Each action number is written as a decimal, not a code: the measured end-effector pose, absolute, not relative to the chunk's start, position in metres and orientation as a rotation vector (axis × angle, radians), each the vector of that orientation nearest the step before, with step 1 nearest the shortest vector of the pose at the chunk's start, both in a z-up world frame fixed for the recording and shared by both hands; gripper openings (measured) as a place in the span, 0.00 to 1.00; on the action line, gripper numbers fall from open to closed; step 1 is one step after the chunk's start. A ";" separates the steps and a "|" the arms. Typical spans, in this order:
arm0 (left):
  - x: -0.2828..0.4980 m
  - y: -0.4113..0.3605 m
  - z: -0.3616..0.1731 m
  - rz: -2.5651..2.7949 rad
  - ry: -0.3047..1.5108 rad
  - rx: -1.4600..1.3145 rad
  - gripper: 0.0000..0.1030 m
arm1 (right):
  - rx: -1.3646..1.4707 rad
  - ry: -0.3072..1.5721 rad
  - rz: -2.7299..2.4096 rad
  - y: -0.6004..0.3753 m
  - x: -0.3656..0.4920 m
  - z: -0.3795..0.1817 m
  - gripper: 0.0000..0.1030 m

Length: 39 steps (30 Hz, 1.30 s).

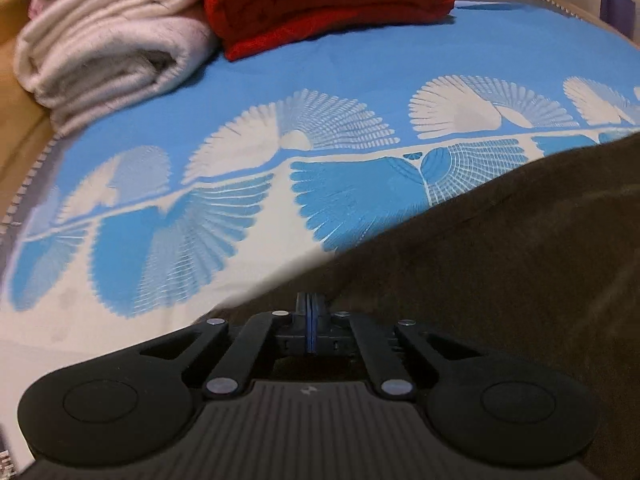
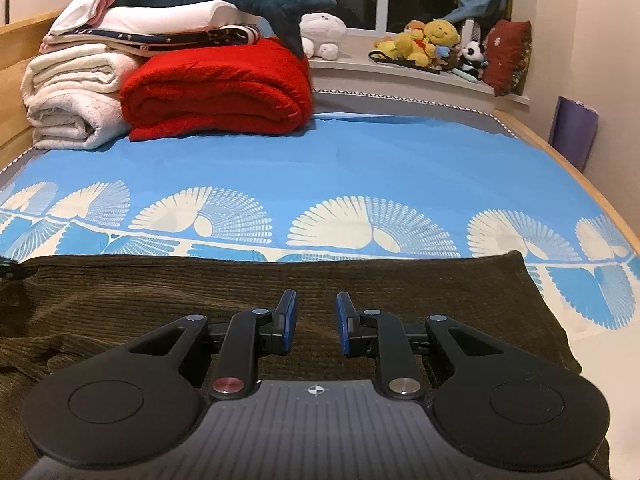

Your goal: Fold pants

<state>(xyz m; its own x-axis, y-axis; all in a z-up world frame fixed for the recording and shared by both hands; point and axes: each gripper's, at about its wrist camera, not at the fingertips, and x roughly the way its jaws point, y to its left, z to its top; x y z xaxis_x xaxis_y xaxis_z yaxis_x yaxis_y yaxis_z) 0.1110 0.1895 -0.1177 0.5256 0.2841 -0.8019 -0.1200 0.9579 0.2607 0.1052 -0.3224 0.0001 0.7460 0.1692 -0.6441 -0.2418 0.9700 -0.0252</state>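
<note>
Ribbed brown corduroy pants [image 2: 280,292] lie flat under and ahead of the right gripper [image 2: 316,312], its jaws apart; the left gripper [image 1: 310,312], jaws together, overhangs their left edge.

The near part of the brown corduroy pants [image 2: 280,292] is hidden behind the right gripper [image 2: 316,320], and their left end is cut off by the picture's edge. In the left wrist view the pants' edge is blurred; whether cloth is pinched between the pressed-together pads of the left gripper [image 1: 310,312] cannot be told. The red blanket [image 1: 320,4] is cropped at the top.
</note>
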 end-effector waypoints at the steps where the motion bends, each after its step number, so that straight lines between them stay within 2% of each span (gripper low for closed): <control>1: 0.100 0.188 -0.108 0.257 1.003 0.185 0.00 | -0.101 0.698 0.221 -0.324 0.105 0.001 0.21; 7: 0.007 0.181 -0.062 0.199 1.022 0.080 0.00 | -0.046 0.705 0.214 -0.333 0.094 0.009 0.21; 13: -0.038 0.204 -0.063 0.198 0.981 -0.213 0.01 | 0.039 0.715 0.254 -0.330 0.076 0.022 0.22; 22: 0.016 0.200 -0.056 0.105 0.879 -0.186 0.03 | -0.021 0.695 0.286 -0.312 0.073 0.026 0.22; 31: 0.105 0.223 -0.121 0.173 0.902 -0.189 0.09 | -0.077 0.698 0.306 -0.305 0.091 0.015 0.22; 33: 0.117 0.220 -0.131 0.167 0.902 -0.113 0.20 | -0.091 0.703 0.306 -0.304 0.095 0.013 0.22; 34: 0.123 0.219 -0.135 0.163 0.896 -0.086 0.35 | -0.089 0.708 0.306 -0.305 0.098 0.011 0.22; 35: 0.129 0.219 -0.138 0.157 0.884 -0.068 0.42 | -0.086 0.716 0.306 -0.305 0.101 0.009 0.22; 39: 0.152 0.217 -0.153 0.147 0.885 -0.026 0.49 | -0.108 0.772 0.276 -0.308 0.113 -0.002 0.22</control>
